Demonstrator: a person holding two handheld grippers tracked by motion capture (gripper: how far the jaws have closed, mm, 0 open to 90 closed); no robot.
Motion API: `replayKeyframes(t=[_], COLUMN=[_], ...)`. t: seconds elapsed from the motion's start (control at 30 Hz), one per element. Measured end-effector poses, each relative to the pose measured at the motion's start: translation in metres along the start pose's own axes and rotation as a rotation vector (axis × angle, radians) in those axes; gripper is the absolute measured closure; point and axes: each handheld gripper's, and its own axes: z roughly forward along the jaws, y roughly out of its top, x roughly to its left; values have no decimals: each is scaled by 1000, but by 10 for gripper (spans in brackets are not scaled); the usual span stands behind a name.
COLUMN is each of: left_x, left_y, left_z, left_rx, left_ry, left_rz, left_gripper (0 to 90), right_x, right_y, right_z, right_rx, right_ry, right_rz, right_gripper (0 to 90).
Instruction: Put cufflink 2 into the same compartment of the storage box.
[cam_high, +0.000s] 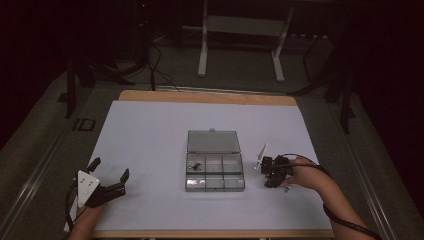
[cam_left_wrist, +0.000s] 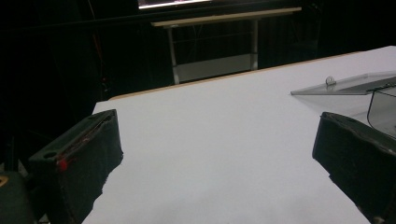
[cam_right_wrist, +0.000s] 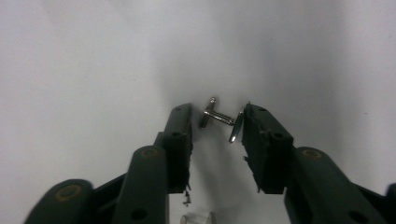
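The right gripper (cam_right_wrist: 217, 119) points down at the white table (cam_high: 150, 140), its jaws drawn in narrow around a small silver cufflink (cam_right_wrist: 219, 117) that lies on the sheet between them. One disc end of the cufflink touches the jaw at three o'clock; toward the jaw at nine o'clock I think a thin gap remains, so I would not call it gripped yet. From the high view that gripper (cam_high: 274, 176) sits at three o'clock of the clear compartment box (cam_high: 215, 172), just beside it, and the box's lid (cam_high: 213, 141) lies folded back flat at twelve o'clock. Something small and dark sits in the box's compartment (cam_high: 196, 165) at ten o'clock.

The left gripper (cam_high: 107, 175) rests well apart at eight o'clock of the box, jaws spread wide with nothing between them.

I judge this to be the pick-up step: taking the cufflink off the table for sorting into the box. The next move calls for a final squeeze across the post so the piece does not roll or flick out, then a straight lift.
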Motion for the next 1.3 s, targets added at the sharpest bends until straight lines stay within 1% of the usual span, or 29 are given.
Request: replayKeyframes(t=[0.03, 0.07, 0.1, 0.17, 0.27, 0.3, 0.4, 0.5, 0.57, 0.67, 0.83, 0.87, 0.9, 0.97, 1.0, 1.17, 1.3], left_x=[0, 0, 0, 0, 0, 0, 0, 0, 0, 0, 0, 0, 0, 0, 0, 1, 1], left_y=[0, 0, 0, 0, 0, 0, 0, 0, 0, 0, 0, 0, 0, 0, 0, 0, 0], left_z=[0, 0, 0, 0, 0, 0, 0, 0, 0, 0, 0, 0, 0, 0, 0, 0, 0], left_rx=[0, 0, 0, 1, 2, 2, 3, 3, 3, 3, 3, 3, 3, 3, 3, 2, 0], left_ry=[0, 0, 0, 0, 0, 0, 1, 1, 1, 0, 0, 0, 0, -1, -1, -2, -3], left_rz=[1, 0, 0, 0, -1, -1, -2, -1, -2, -2, -3, -3, -3, -3, -3, -3, -2], left_gripper=[24, 24, 24, 24, 24, 24, 24, 24, 24, 24, 24, 24, 24, 24, 24, 24, 24], right_x=[0, 0, 0, 0, 0, 0, 3, 5, 7, 12, 22, 24, 27, 31, 34, 47, 56], right_y=[0, 0, 1, 2, 3, 4, 7, 12, 16, 24, 43, 46, 52, 60, 64, 88, 108], right_z=[0, 0, 0, -1, -5, -7, -13, -24, -32, -44, -59, -61, -64, -67, -69, -74, -75], right_rx=[1, 3, 7, 19, 32, 26, 25, 7, -14, -32, -54, -58, -64, -73, -77, -108, -131], right_ry=[9, 9, 10, 9, 10, 17, 16, 12, 13, 1, -12, -9, -18, -18, -25, -25, -21], right_rz=[1, -1, 1, 1, -14, -23, -43, -73, -89, -113, -178, -183, -199, -226, -246, -342, -392], right_gripper=[662, 670, 698, 707, 720, 720, 720, 720, 720, 720, 720, 720, 720, 720, 720, 720, 720])
